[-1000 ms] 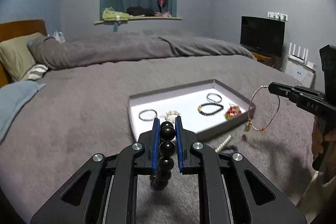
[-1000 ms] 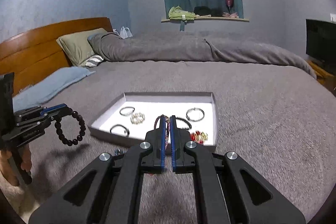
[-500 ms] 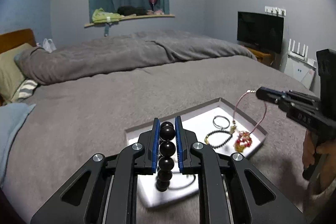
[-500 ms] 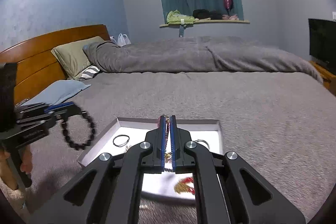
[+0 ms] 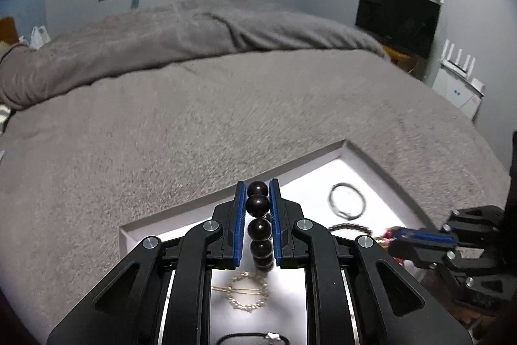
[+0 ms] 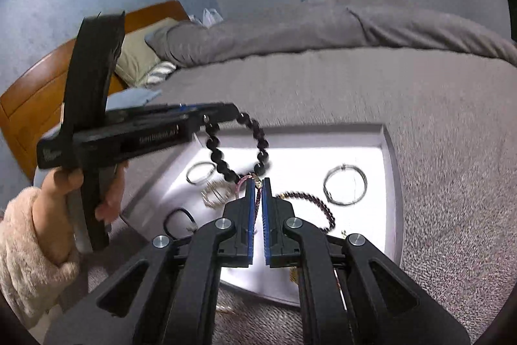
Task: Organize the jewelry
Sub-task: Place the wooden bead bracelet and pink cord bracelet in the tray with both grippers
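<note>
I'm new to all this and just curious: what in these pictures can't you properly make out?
- Red cord bracelet: right wrist view, mostly hidden between the right gripper fingers.
- Black bracelet: left wrist view, cut off by the bottom edge.
- Gold piece in the white tray: right wrist view, behind the gripper's frame.

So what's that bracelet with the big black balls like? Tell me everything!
The bead bracelet is a ring of big, round, glossy beads, near black, that look like polished wood or stone. The left gripper is shut on it, pinching a few beads between its blue pads. The rest hangs down as an open loop in the air above the white tray, touching nothing else.
</note>
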Demonstrator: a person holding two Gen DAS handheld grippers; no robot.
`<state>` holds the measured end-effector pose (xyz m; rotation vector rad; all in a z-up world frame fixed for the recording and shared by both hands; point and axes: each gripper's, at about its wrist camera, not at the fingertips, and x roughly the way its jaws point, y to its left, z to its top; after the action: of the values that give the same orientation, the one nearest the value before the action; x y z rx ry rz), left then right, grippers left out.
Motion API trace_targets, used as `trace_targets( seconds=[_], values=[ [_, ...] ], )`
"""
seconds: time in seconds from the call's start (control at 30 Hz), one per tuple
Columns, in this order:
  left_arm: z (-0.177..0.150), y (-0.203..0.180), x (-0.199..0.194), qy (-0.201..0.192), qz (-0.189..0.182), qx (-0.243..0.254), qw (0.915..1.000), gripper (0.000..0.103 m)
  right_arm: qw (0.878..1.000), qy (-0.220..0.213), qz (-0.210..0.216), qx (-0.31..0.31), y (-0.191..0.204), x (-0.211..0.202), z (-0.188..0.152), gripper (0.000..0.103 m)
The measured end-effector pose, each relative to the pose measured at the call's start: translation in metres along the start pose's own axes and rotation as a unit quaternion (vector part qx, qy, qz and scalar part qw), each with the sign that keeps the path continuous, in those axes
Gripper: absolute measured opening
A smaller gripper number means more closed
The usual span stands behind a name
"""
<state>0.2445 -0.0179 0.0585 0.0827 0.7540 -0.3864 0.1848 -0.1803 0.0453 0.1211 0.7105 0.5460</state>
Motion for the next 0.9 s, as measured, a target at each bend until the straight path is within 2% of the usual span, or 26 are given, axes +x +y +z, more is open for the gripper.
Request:
trace_targets(
  seconds=[0.17,0.37,0.57,0.77,0.9],
  values=[
    [-0.003,0.012,0.009,0.025,0.025,-0.001,0.9994,0.015,1.0,0.017,-0.018,0.004,-0.003,0.007,0.0,0.004],
    [-0.009,0.02,0.017,0.044,0.031,-0.007,0.9985,0.015,0.999,0.034,-0.032,0.001,-0.006,0.018,-0.002,0.004],
    [-0.008,0.013,0.029,0.059,0.026,-0.002,0.9979,0.015,0.998,0.05,-0.042,-0.023,0.003,0.023,-0.004,0.004],
    [-0.008,0.026,0.036,0.076,0.049,-0.006,0.9959,0.015,0.996,0.063,-0.05,-0.039,0.008,0.028,-0.007,0.004],
    [-0.008,0.029,0.045,0.094,0.049,-0.007,0.9944,0.015,0.996,0.065,-0.048,-0.042,0.014,0.031,-0.008,0.004]
  ],
)
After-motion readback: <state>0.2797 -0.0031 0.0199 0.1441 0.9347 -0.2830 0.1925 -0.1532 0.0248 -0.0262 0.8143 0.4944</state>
